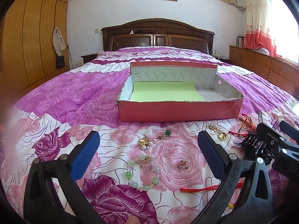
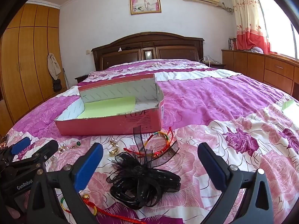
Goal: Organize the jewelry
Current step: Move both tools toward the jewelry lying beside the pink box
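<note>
On the floral pink-and-purple bedspread (image 1: pixel 61 97) lies the scattered jewelry, in front of a shallow red cardboard box (image 1: pixel 177 110) whose floor is partly lined with pale green paper (image 1: pixel 164 93) and which holds nothing yet, so by my reading the sorting has barely begun. The left gripper (image 1: pixel 147 155) is released, its blue-padded fingers (image 1: pixel 85 155) spread wide and hovering over a bracelet of green and clear beads (image 1: pixel 143 173) with a gold bow charm; a small rose-gold earring (image 1: pixel 182 163) lies just beside it, and a gold rose brooch with pearls (image 1: pixel 144 143) and a green-stoned gold piece (image 1: pixel 165 135) sit nearer the box. The right gripper (image 2: pixel 149 166) is likewise released and empty, poised above a black mesh-and-feather hair clip (image 2: pixel 142 179), with a multicoloured woven cord bracelet (image 2: pixel 158 145) beyond it and a red cord with a gold bead (image 2: pixel 89 203) near its left finger. The step in hand looks like a first pickup. To do it well, I would lower the left gripper straight down so one finger lands inside the bead loop and one outside, pinching a single strand rather than scooping the quilt, which is soft and will bunch. The beads will likely roll, so close slowly, lift clear of the earring, and carry the bracelet over the box's low front wall onto the green paper.
</note>
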Available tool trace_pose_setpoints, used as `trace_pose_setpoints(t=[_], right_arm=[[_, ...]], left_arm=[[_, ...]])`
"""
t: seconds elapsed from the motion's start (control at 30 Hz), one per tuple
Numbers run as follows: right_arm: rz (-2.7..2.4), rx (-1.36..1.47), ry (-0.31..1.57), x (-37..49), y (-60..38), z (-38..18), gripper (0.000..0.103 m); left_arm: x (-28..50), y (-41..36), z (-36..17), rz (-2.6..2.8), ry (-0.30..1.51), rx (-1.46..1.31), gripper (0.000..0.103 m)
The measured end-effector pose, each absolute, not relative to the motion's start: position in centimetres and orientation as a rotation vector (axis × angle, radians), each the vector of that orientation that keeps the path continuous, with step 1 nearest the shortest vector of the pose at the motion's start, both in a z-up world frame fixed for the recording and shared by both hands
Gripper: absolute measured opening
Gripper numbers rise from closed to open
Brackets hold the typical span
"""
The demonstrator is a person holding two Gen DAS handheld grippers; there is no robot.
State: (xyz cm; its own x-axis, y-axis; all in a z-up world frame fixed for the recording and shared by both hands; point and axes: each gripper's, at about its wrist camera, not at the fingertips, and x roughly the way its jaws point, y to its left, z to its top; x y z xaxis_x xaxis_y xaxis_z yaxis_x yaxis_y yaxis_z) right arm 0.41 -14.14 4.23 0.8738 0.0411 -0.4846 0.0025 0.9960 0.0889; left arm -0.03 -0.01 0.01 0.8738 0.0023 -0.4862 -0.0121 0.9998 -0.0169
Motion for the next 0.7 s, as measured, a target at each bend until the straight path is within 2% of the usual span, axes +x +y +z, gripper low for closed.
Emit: trace_pose_setpoints(t=[0.7], right_arm=[[0.02,0.088,0.508,0.39,-14.09,4.27,0.103]], left_arm=[[-0.02,-0.01,0.01,0.008,0.509,-0.018,0.098]])
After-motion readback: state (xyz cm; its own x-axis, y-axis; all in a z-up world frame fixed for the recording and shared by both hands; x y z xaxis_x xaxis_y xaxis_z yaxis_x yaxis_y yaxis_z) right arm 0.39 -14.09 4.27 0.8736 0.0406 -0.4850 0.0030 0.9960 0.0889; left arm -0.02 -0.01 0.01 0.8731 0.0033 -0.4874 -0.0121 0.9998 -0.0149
